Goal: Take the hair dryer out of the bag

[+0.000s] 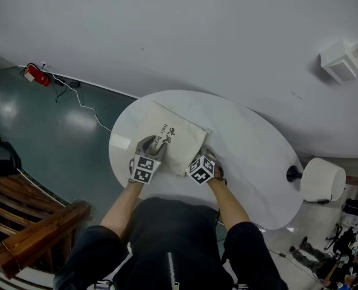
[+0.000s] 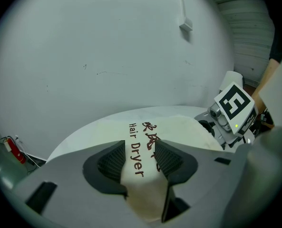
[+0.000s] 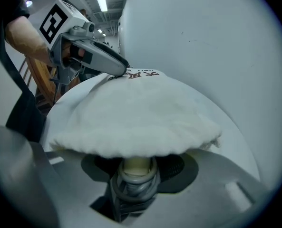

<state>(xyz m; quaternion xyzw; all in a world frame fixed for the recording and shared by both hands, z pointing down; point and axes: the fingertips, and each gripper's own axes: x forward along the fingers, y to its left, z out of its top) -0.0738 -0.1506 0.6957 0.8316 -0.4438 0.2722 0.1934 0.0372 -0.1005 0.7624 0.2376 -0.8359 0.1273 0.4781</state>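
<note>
Holds the cream bag (image 1: 171, 139) down on the white bench (image 1: 251, 144) with the left gripper (image 2: 138, 160), fingers clenched on a fold of cloth beside the "Hair Dryer" print; grasps with the right gripper (image 3: 137, 165) a cream and grey ribbed stub at the bag's mouth, probably the handle end or cord root of the hair dryer (image 3: 133, 186), with nearly all of it inside the bag; risks dragging the whole bag across the bench through a slip of the left hold off that thin fold; risks losing the round stub from the right fingers, or straining the cord in case of a hold on the cord alone; may snag on the frayed mouth hem; shows only in the right gripper view the stub between the right fingers, hidden in the head view; shows only in the left gripper view the pinched cloth close up; gives only in the head view the lie of the bag on the bench, with both grippers at its near end.
</note>
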